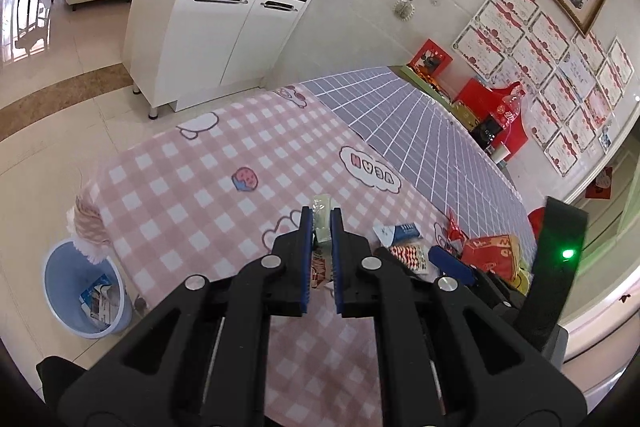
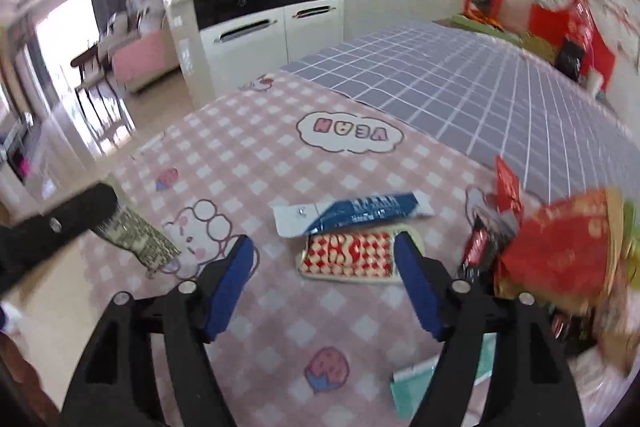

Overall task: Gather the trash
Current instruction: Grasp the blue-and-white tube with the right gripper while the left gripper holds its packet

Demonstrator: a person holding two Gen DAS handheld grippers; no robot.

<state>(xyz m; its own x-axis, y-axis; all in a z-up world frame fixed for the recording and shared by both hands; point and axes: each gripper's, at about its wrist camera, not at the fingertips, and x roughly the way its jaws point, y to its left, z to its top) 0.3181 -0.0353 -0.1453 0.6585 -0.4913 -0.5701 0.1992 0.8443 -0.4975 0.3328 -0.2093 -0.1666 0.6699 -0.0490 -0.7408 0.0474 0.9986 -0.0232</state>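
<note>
My left gripper (image 1: 321, 215) is shut on a pale green snack wrapper (image 1: 322, 223) and holds it above the pink checked tablecloth (image 1: 192, 195). In the right wrist view the same wrapper (image 2: 136, 239) hangs from the left gripper at the left edge. My right gripper (image 2: 325, 247) is open just above a red-and-white patterned packet (image 2: 348, 255). A blue-and-white wrapper (image 2: 356, 213) lies just beyond it. A pile of red wrappers (image 2: 560, 255) lies to the right. The packet (image 1: 408, 255) and the blue wrapper (image 1: 400, 231) also show in the left wrist view.
A blue bin (image 1: 86, 295) with some trash inside stands on the floor left of the table. A white cabinet (image 1: 224, 35) stands beyond the table. A grey grid cloth (image 2: 480, 87) covers the far half. Red boxes (image 1: 492, 107) sit by the wall. A teal wrapper (image 2: 416, 383) lies near.
</note>
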